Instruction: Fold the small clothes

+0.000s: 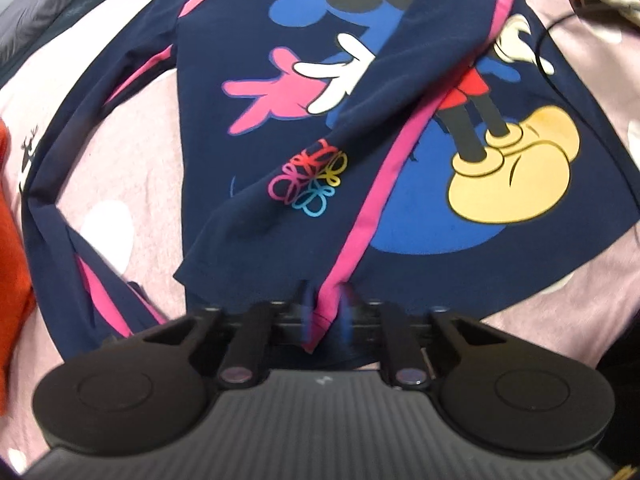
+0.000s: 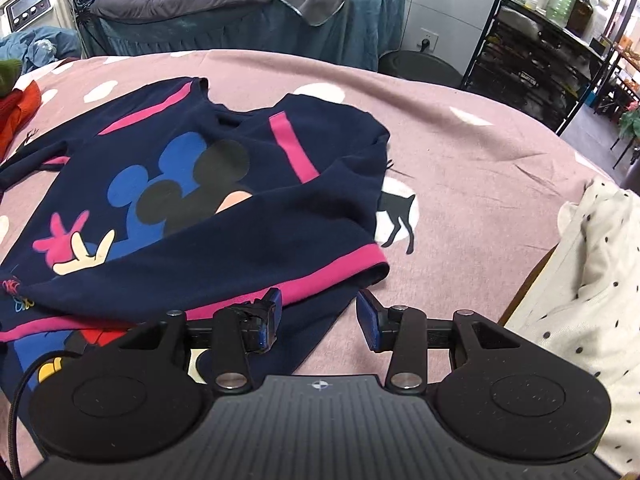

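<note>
We pinch the sleeve cuff.
Our left gripper clamps it; our right gripper gapes beside the sweatshirt.

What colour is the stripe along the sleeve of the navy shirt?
Pink; the stripe shows best in the left wrist view.

Navy cartoon-print sweatshirt, pink-striped sleeve folded diagonally across its front.
</note>
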